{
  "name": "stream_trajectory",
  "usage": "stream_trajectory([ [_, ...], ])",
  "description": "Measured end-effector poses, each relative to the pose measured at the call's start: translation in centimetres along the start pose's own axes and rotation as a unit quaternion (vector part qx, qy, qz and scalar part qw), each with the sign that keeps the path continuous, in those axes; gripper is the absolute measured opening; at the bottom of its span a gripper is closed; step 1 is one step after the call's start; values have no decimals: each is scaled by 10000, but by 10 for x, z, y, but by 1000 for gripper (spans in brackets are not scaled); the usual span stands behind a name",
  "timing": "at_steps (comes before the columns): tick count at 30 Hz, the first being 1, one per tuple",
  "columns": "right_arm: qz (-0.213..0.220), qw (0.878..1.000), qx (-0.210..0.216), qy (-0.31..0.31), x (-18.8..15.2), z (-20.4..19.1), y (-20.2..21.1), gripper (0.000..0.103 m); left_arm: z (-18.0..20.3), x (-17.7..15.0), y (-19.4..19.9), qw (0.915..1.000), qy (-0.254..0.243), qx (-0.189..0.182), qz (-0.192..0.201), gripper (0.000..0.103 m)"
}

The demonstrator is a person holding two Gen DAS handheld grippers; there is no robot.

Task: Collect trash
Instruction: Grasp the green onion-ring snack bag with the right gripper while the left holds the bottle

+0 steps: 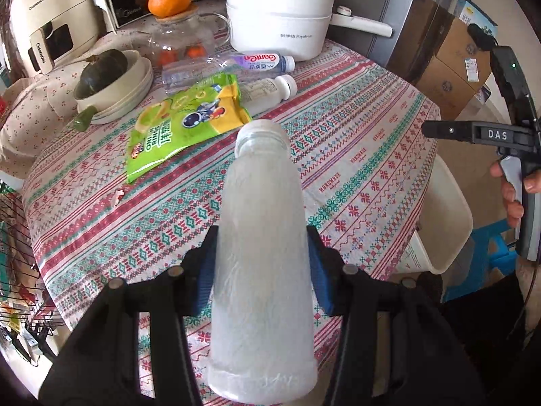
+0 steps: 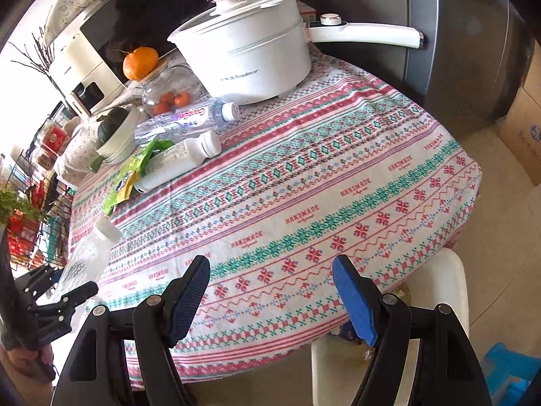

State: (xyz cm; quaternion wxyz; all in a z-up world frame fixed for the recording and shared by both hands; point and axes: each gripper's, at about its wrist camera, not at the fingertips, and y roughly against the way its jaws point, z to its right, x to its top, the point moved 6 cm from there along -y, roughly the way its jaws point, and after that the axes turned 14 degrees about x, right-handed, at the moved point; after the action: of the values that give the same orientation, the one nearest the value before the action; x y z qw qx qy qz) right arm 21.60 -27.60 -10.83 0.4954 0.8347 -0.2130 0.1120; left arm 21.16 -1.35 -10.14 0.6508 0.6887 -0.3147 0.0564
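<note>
The left gripper [image 1: 262, 264] is clamped on a frosted translucent plastic bottle with a white cap [image 1: 260, 237], its blue pads [image 1: 206, 270] pressing the sides of the bottle's lower body. The bottle is held off the striped patterned tablecloth [image 1: 355, 155], cap pointing away from the camera.

The right gripper [image 2: 270, 297] stands spread wide with nothing between its fingers, hovering above the table's near edge. Just below that edge sits a white plastic waste bin [image 2: 453, 280], some scraps visible inside.

Judged step: carry the held bottle to the bin. Keep the clamp firm, since the smooth wall may slip; swing it past the table edge, centre it over the bin opening, then release low.

Further back on the cloth lie a green and yellow snack packet [image 1: 182, 118], a small white plastic bottle on its side [image 1: 270, 89], and a clear water bottle with a purple label [image 1: 230, 67]; these appear to remain for collection. Behind them stands a white electric cooking pot [image 1: 280, 17].
</note>
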Motion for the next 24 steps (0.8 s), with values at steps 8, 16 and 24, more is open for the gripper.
stream_trajectory([
  [8,-11,9989,462,31,16,-62,-55,76,-79,-8,28,9871,1462,379,535,51],
  [16,-68,9952,883,417,40,-135,-117,74,-120,-14,20,9762,2023,591,516,51],
  [24,-103,9937,1070,320,56,-164,-170,60,-129,-14,22,9727,2180,571,547,51],
])
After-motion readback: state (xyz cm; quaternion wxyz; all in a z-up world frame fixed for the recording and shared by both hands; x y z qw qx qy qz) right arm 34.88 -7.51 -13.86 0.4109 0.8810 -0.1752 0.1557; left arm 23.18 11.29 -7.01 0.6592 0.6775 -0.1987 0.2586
